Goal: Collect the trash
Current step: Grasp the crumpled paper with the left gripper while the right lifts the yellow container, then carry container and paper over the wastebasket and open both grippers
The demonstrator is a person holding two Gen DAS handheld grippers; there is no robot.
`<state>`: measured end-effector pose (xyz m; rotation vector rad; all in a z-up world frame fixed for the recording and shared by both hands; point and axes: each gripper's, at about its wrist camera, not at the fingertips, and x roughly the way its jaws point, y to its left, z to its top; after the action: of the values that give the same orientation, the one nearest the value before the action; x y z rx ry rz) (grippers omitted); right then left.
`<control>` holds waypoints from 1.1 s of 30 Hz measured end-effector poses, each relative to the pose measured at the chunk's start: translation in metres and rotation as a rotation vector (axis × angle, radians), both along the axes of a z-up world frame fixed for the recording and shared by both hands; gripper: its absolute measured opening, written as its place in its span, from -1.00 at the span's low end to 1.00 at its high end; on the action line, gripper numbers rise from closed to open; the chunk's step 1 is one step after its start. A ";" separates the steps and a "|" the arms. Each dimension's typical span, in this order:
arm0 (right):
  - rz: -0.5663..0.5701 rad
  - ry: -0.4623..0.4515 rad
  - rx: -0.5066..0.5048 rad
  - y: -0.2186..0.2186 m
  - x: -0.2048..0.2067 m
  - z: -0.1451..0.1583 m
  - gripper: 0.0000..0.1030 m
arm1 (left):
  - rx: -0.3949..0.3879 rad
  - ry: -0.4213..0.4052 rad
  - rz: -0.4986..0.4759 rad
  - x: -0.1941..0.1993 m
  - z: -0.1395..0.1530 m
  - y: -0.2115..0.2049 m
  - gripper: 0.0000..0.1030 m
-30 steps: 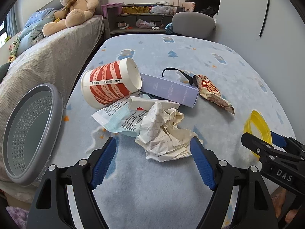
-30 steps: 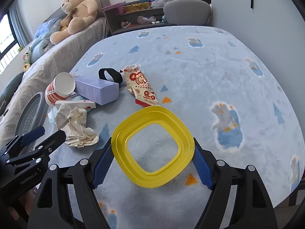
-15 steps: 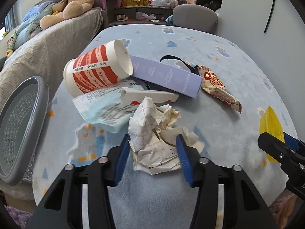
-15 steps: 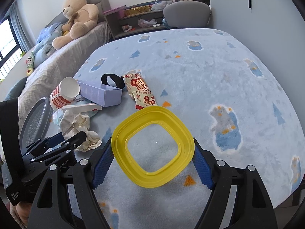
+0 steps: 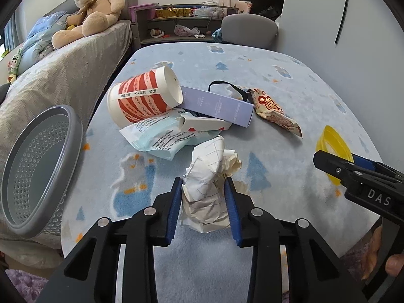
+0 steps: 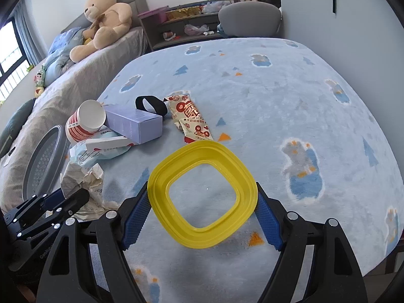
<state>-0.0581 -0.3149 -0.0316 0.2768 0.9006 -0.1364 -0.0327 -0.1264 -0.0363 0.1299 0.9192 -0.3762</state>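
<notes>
My left gripper point(image 5: 203, 186) is shut on a crumpled white paper ball point(image 5: 208, 176) and holds it just above the blue patterned tablecloth point(image 5: 252, 70). My right gripper point(image 6: 202, 199) is shut on a yellow square plastic ring point(image 6: 202, 194), also held above the cloth. Other trash lies ahead: a red-and-white paper cup point(image 5: 144, 98) on its side, a lilac box point(image 5: 217, 106), a small white carton point(image 5: 204, 125), a printed plastic wrapper point(image 5: 159, 136) and a red snack packet point(image 5: 275, 113). The paper ball also shows in the right wrist view point(image 6: 80, 179).
A grey perforated bin point(image 5: 35, 166) stands off the table's left edge, against a grey bed point(image 5: 63, 70) with a teddy bear point(image 5: 93, 10). A black strap point(image 5: 227, 87) lies behind the lilac box. A grey chair point(image 5: 248, 27) stands at the far end.
My left gripper closed from wide open onto the crumpled paper and lifted it slightly. My right gripper kept its hold on the yellow ring and barely moved.
</notes>
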 end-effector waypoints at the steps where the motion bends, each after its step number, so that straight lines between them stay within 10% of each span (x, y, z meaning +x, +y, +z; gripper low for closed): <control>1: 0.002 0.001 -0.004 0.002 0.000 0.000 0.46 | -0.004 -0.005 0.003 -0.001 0.003 0.002 -0.40; 33: 0.275 -0.105 -0.024 0.131 0.061 0.055 0.46 | -0.004 -0.180 0.200 0.027 0.074 0.144 -0.48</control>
<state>0.0030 -0.1839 0.0238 0.1346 0.8236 0.1211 -0.0055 0.0178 0.0374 0.0666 0.7464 -0.1777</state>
